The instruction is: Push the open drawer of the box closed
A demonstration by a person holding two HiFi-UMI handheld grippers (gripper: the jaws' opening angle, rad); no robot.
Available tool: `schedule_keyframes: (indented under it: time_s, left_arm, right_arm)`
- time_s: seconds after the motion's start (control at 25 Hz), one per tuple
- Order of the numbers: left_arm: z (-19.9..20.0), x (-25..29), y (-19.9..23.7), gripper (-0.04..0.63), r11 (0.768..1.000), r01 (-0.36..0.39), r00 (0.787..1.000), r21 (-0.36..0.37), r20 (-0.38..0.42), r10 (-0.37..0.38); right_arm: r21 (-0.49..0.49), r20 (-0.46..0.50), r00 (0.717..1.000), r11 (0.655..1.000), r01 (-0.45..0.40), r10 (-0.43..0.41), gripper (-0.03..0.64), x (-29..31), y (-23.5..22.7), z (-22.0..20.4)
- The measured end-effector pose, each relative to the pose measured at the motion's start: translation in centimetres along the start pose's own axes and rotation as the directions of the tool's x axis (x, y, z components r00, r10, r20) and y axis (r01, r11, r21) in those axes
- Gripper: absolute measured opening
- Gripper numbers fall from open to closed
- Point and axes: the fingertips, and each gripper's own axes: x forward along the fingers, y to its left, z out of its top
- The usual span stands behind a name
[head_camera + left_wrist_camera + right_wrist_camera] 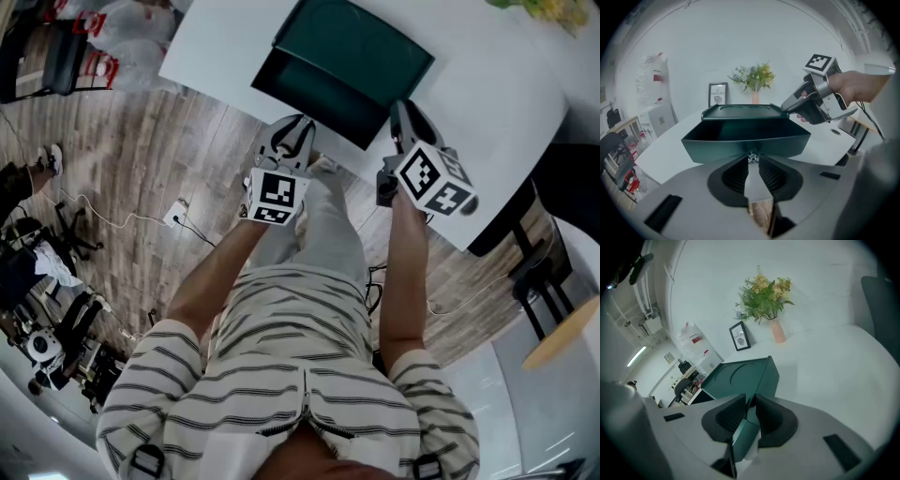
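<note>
A dark green box stands on the white table, its drawer pulled out toward me past the table's edge. In the left gripper view the drawer's front wall fills the middle. My left gripper is shut and empty, with its tips against the middle of that front wall. My right gripper sits at the box's near right corner. In the right gripper view the box lies just ahead, and the right gripper is closed on its green corner edge.
A vase of flowers and a small framed picture stand at the table's far side by the wall. Chairs and cables lie on the wooden floor at left. A round table is at the right.
</note>
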Motion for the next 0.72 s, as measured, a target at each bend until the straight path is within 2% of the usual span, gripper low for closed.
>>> schedule_keyframes:
  time_s: [0.52,0.72]
  left_arm:
    - [0.7,0.8,0.2,0.071,1.0,0.003,1.0,0.009,0.005,-0.003]
    - [1.0,1.3,0.1,0.071,1.0,-0.003,1.0,0.006,0.007,0.003]
  right_arm:
    - [0.003,-0.002,1.0,1.0,-0.005,0.005,0.08,0.0,0.0,-0.1]
    - [-0.027,0.0,1.0,1.0,0.01,-0.01,0.08,0.0,0.0,0.0]
